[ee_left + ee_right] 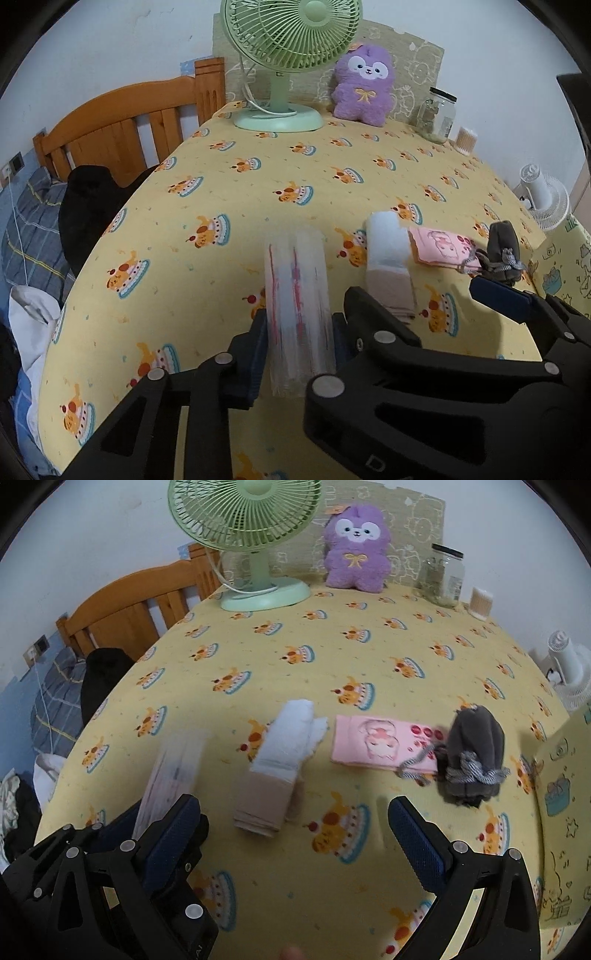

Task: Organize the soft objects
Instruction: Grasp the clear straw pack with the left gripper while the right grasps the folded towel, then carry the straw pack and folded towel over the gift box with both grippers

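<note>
White-and-red striped cloth, folded into a long narrow bundle (297, 314), is sitting between the pads of the left gripper (299, 354); we are reading the jaws as drawn in and clamped on its near end, both blue pads pressing its sides. The bundle is blurred in both views, so we are treating the grip as fresh and not yet settled.

We are judging the step in hand as the pick-up of this first soft item, toward the near-left part of the yellow-clothed desk (229, 192). The other soft items are lying in a row to its right, toward the near-right edge: a white-and-beige folded sock (275, 764), a pink printed cloth (384, 744) and a grey drawstring pouch (471, 753), whose cord is trailing onto the pink cloth.

The right gripper (295, 834) is hanging with its jaws wide apart and nothing between them, just short of the sock.

For the next move we are expecting the left side to need a clean lift without the bundle unfolding, and the right side to need lining up over the sock before closing. Where the items are meant to go we cannot tell
</note>
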`<act>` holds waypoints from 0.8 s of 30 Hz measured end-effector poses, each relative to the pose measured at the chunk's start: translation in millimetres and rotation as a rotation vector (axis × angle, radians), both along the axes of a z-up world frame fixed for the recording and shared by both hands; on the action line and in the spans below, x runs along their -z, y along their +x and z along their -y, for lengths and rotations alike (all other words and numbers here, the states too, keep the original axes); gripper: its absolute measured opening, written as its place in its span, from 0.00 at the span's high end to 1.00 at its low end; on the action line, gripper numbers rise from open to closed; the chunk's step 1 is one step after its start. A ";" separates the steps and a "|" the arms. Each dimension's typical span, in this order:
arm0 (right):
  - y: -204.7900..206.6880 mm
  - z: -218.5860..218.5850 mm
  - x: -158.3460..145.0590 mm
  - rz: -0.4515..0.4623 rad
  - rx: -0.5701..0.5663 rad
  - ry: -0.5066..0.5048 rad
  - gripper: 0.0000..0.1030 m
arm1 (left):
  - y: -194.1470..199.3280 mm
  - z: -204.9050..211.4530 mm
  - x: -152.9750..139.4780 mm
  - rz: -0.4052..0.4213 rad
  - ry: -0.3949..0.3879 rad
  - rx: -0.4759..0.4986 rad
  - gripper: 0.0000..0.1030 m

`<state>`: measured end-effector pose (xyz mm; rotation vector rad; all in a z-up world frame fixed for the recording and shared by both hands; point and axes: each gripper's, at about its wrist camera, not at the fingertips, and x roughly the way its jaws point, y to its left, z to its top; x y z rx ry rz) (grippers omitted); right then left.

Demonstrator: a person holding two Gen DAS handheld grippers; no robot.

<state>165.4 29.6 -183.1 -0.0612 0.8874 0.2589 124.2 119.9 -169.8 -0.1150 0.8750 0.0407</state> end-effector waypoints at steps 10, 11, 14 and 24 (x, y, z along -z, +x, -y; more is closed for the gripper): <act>22.4 -10.5 2.7 -0.014 0.009 0.012 0.03 | 21.7 -8.8 0.5 -0.009 0.026 0.017 0.67; 24.4 -11.3 3.2 -0.016 0.006 0.016 0.03 | 23.1 -8.9 0.5 -0.011 0.027 0.022 0.67; 37.3 -7.3 6.8 -0.083 -0.011 0.047 0.05 | 25.3 -10.4 0.1 -0.014 0.020 0.027 0.66; 34.1 -2.7 6.5 -0.053 0.046 -0.023 0.70 | 25.5 -4.3 0.4 -0.031 0.023 0.041 0.68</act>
